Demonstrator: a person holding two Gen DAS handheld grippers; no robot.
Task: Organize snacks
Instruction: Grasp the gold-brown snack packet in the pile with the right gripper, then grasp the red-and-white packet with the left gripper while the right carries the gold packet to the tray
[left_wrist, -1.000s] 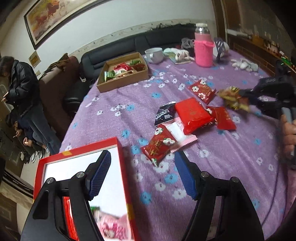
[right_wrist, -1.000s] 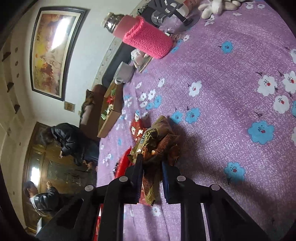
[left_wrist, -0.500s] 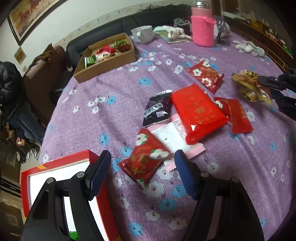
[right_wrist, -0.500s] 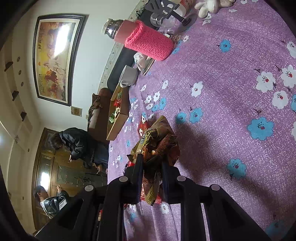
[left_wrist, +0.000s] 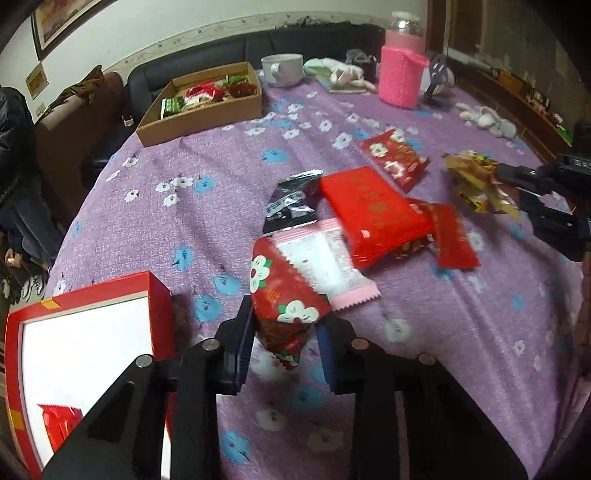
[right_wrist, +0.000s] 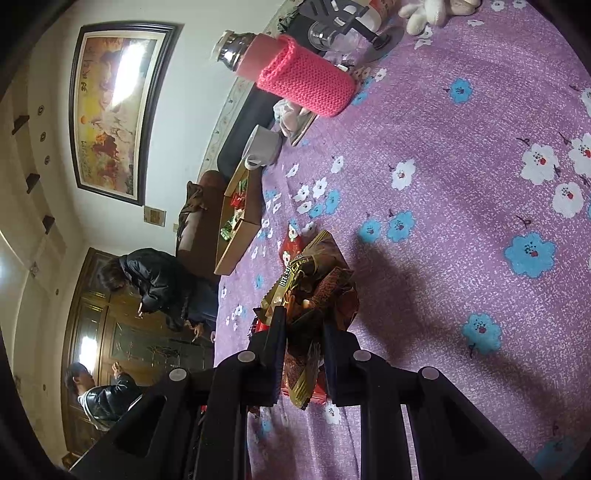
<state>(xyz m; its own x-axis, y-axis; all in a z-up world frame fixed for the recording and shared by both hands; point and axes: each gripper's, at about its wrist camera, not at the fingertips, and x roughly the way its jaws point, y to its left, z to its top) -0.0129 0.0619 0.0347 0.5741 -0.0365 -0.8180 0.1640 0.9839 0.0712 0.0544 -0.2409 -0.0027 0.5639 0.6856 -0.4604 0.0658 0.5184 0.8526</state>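
Note:
My left gripper is shut on a red flowered snack packet at the near edge of the snack pile. The pile holds a pink-white packet, a black packet, a large red packet, a small red packet and another red flowered packet. A red box with a white inside stands at lower left, one red packet in it. My right gripper is shut on a brown-gold packet, held above the cloth; it also shows in the left wrist view.
A cardboard box with snacks stands at the far left of the purple flowered tablecloth. A grey mug, a pink knit-covered bottle and soft toys stand at the back. People stand left of the table.
My left gripper moved right, away from the red box to the pile, and closed on the red flowered packet. My right gripper kept its hold on the brown-gold packet.

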